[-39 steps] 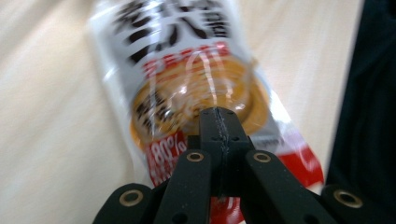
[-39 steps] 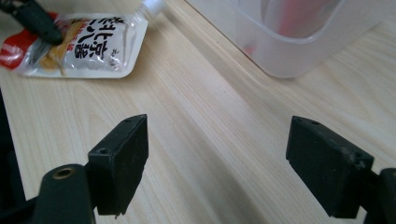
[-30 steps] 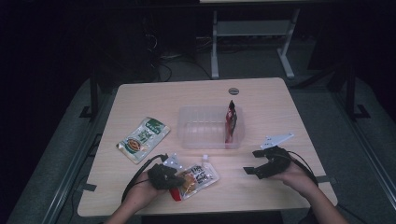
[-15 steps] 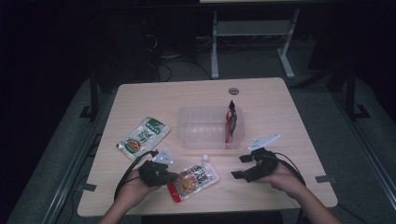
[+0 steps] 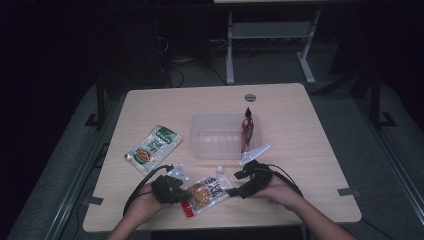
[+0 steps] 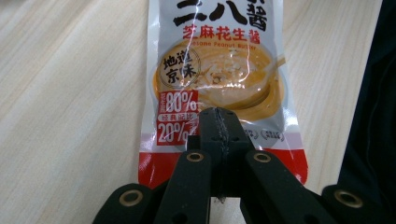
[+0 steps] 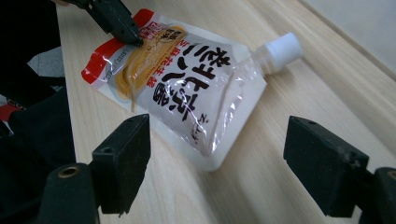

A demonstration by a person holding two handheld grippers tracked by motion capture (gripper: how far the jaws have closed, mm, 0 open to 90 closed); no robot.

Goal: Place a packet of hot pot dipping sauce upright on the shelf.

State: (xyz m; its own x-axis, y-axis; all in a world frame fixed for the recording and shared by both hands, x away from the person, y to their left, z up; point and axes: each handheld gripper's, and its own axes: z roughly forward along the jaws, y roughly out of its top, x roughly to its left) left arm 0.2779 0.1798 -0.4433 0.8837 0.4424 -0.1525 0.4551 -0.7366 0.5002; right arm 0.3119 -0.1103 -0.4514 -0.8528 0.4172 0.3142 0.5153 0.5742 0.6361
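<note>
Compared with the high view a second earlier, the right gripper (image 5: pixel 234 192) has travelled from the lower right of the frame toward the lower centre and now sits just beside the white-and-red spouted sauce pouch with an orange noodle picture (image 5: pixel 205 192); the left gripper (image 5: pixel 186 192) has kept its place at the pouch's red bottom edge, and the pouch lies where it lay. The pouch rests flat on the pale wooden tabletop (image 5: pixel 310 135), in the lower centre of the high view, between the two grippers, white cap (image 5: pixel 220 171) pointing toward the clear rectangular plastic tray (image 5: pixel 200 142). In the left gripper view, the jaws are fully closed, tips meeting over the lower printed part of the pouch (image 6: pixel 219 60) and pinching it near the red band. In the right gripper view, the jaws stand wide apart and hold nothing; the pouch (image 7: pixel 187 88) lies ahead of them in the upper centre, its nearest corner reaching into the gap without touching either jaw. A green-and-white flat sauce packet (image 5: pixel 153 149) lies well apart at centre left, and a dark red packet (image 5: pixel 247 127) stands upright in the tray's right end.
</note>
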